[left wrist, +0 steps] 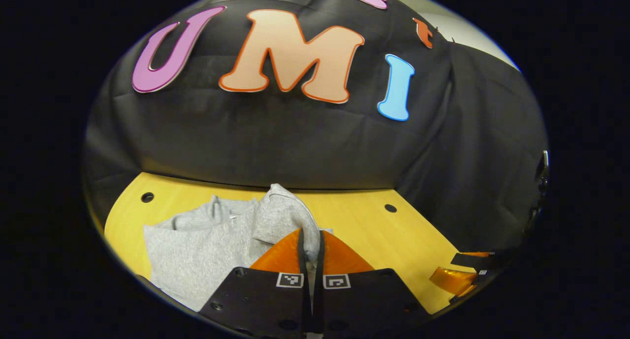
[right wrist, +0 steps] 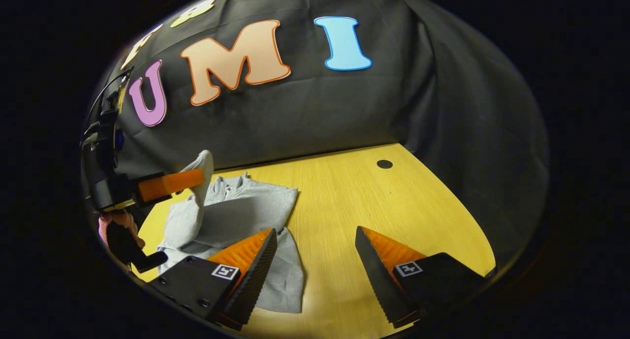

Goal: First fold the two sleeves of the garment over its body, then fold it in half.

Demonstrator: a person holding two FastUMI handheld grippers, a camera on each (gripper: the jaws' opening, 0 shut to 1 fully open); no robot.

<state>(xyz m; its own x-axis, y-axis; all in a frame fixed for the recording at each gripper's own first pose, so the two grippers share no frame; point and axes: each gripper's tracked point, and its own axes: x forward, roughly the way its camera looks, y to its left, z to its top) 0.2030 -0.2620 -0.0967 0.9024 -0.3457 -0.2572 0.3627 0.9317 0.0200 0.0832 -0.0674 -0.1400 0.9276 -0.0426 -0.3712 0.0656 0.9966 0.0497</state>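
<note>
Left gripper view, starting closest in: the left gripper [left wrist: 310,253] has its two fingers pressed together on a fold of grey sleeve [left wrist: 288,216], which rises in a hump above the fingertips. Beyond it the rest of the grey garment [left wrist: 197,245] lies rumpled on the yellow wooden tabletop [left wrist: 374,235], its collar toward the back wall. Low at the right edge of this view, part of the right gripper [left wrist: 462,275] sits over the table. Two dark round holes [left wrist: 147,197] mark the board near its far edge, one on each side. Behind the table hangs the wrinkled black cloth wall [left wrist: 275,142], and a strip of pale wall [left wrist: 467,31] shows above it at the upper right. Right gripper view: the right gripper [right wrist: 315,250] hovers low over the tabletop [right wrist: 344,191] with its fingers wide apart and nothing between them; one fingertip overlaps the garment's near edge. Farther off at the left, the left gripper lifts the sleeve [right wrist: 199,186] off the garment's body, with a hand [right wrist: 118,226] gripping its handle below.
</note>
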